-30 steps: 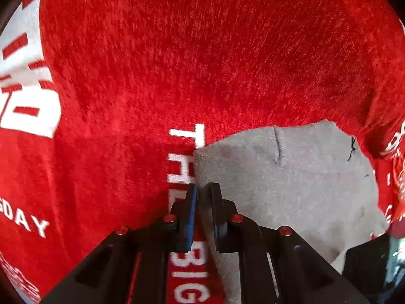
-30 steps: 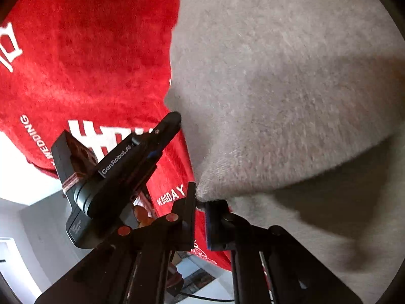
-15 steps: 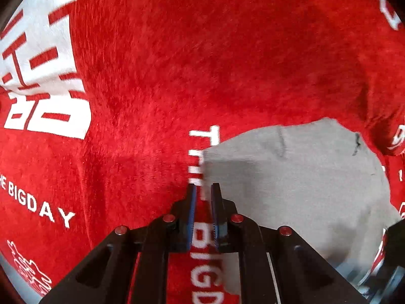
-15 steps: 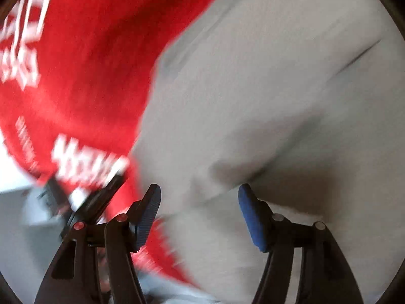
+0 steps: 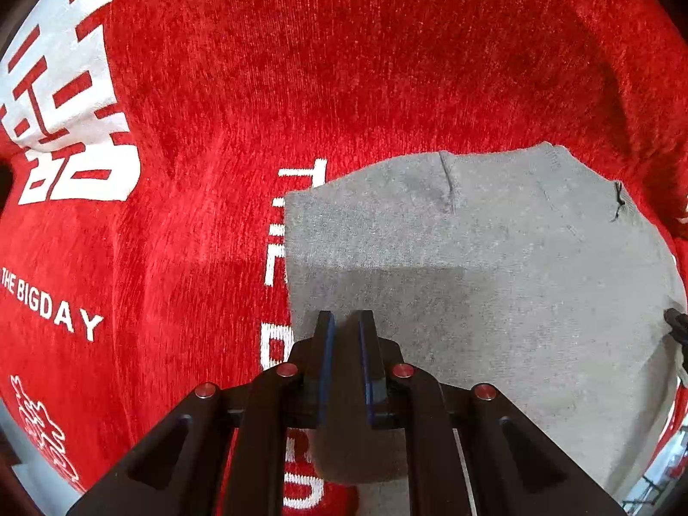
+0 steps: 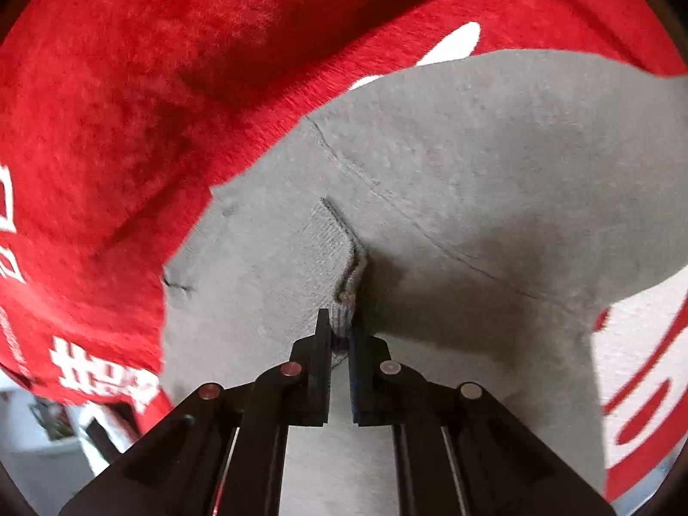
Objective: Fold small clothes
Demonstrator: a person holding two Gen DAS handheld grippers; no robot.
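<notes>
Now, cloth [image 5: 494,266]: we see soft grey knit, flat on fuzzy red blanket [image 5: 301,86].
Right gripper [image 6: 340,327]: just closed, pinching its ribbed edge.
Left gripper [image 5: 344,322]: nearly together, holding nothing.

The garment [image 5: 494,266] under my grippers is plain heather grey with a darker seam toward twelve o'clock. The cloth [image 5: 301,64] around it is bright red, printed with white characters and white lettering at nine o'clock.

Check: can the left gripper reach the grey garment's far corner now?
Probably not yet: the left gripper is shut on the grey garment's near edge; the corner lies uncovered, but release comes first.
</notes>
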